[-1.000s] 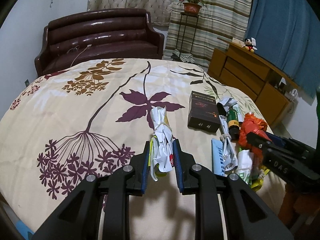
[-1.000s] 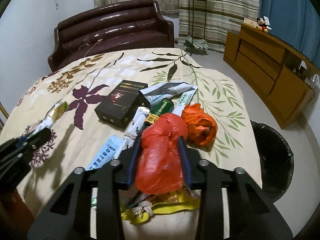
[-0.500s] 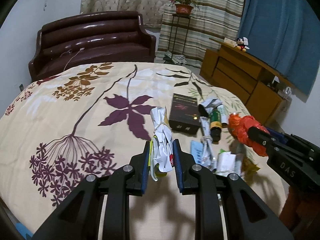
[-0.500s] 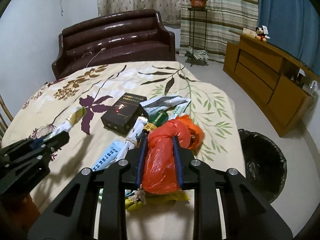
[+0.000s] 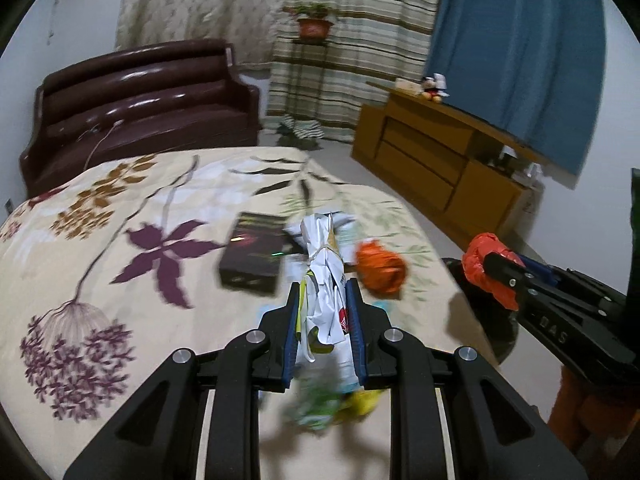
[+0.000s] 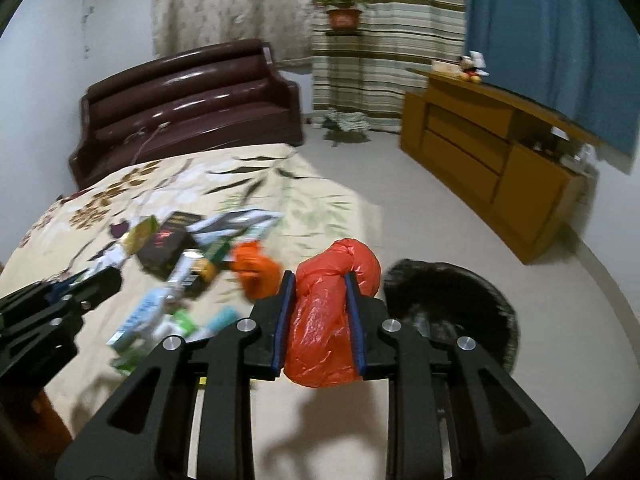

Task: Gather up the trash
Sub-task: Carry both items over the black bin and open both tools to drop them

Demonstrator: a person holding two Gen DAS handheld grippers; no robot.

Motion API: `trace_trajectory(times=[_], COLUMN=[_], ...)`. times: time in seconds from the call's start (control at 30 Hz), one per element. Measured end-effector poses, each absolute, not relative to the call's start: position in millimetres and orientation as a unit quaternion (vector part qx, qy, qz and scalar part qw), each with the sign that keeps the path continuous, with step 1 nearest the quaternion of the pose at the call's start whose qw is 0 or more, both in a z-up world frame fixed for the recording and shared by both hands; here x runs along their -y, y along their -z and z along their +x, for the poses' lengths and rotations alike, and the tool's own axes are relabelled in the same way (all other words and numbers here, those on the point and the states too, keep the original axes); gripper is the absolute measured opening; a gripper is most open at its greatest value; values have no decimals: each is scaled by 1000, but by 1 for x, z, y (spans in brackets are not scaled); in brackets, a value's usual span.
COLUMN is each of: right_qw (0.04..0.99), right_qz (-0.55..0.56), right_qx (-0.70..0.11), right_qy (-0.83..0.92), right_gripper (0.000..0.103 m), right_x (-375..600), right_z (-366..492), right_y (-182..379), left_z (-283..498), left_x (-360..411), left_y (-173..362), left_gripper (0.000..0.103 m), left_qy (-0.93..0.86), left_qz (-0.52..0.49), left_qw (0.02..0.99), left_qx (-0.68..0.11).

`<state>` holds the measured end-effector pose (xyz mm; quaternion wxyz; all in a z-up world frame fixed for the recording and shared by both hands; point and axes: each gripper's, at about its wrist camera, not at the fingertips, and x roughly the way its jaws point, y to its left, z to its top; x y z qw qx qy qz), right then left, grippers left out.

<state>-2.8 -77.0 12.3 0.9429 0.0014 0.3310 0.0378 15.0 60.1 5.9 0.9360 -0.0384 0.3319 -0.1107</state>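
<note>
My left gripper (image 5: pixel 322 292) is shut on a knotted white wrapper (image 5: pixel 325 280), held above the floral tablecloth (image 5: pixel 120 216). In the right wrist view my right gripper (image 6: pixel 317 284) is shut on a red plastic bag (image 6: pixel 324 320), lifted off the table near its right edge. That red bag (image 5: pixel 482 258) and the right gripper also show at the right of the left wrist view. A black-lined trash bin (image 6: pixel 452 312) stands on the floor just right of the bag. An orange crumpled bag (image 6: pixel 256 272), a dark box (image 5: pixel 252 256) and several packets (image 6: pixel 160 312) lie on the table.
A brown leather sofa (image 6: pixel 188 100) stands behind the table. A wooden cabinet (image 6: pixel 492 160) with a small toy runs along the right wall before a blue curtain (image 6: pixel 552 40). A potted plant (image 6: pixel 340 12) sits on a stand by striped curtains. Bare floor (image 6: pixel 420 232) lies between table and cabinet.
Both grippers have risen and swung right with their loads. The right gripper closed tighter on the red bag and lifted it off the pile; the bin has come closer in its view.
</note>
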Motion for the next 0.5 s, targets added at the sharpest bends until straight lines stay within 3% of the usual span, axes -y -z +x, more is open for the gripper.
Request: trace_trajectory(times=[0.5], right_qw=[937], right_qz=[28], right_qx=[-345], right_qy=[50], right_gripper=[24], right_x=[188], right_z=[4], right_y=[17], left_z=[38], left_x=[62], left_y=[10], left_gripper=[23], left_qy=[182], left_qz=[17], left_qw=[924], left_qx=[-335])
